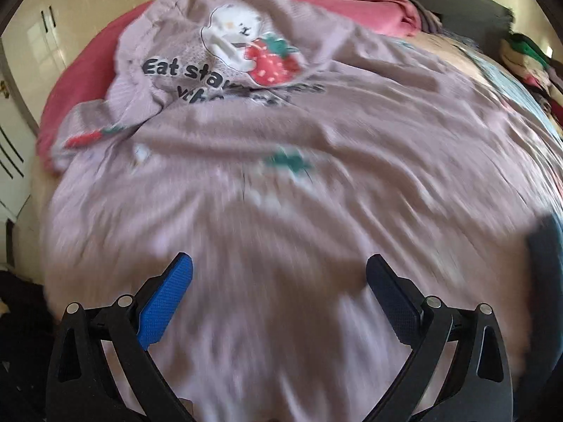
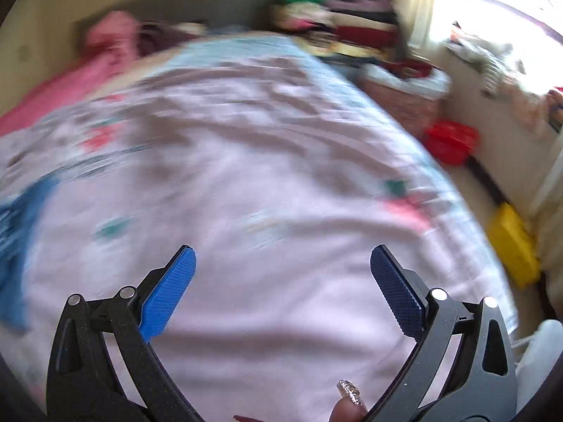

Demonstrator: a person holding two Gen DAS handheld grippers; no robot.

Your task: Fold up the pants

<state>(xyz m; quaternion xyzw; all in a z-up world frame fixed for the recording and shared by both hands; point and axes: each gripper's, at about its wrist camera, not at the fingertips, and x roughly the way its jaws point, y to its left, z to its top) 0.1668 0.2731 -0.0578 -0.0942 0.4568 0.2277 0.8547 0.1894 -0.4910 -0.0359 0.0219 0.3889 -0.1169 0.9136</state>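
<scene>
Soft matt ribbed lilac cloth pants [image 1: 281, 183]; tongs' [image 1: 279, 281] knurled blue plastic pads [image 1: 165, 302]

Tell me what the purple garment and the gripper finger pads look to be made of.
Purple garment: soft matte fabric, probably a ribbed cotton-type knit, since it wrinkles loosely and shows fine ribbing near the printed lettering. Finger pads: likely moulded plastic or rubber, blue, with a fine cross-hatched grip texture. Blur leaves both uncertain.

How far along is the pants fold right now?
Nothing looks folded yet: the lilac printed garment lies spread and wrinkled across the bed. Nothing is in hand; the left hand-held gripper and the right hand-held gripper both hover open over the cloth. Grasping an edge and every fold remain.
</scene>
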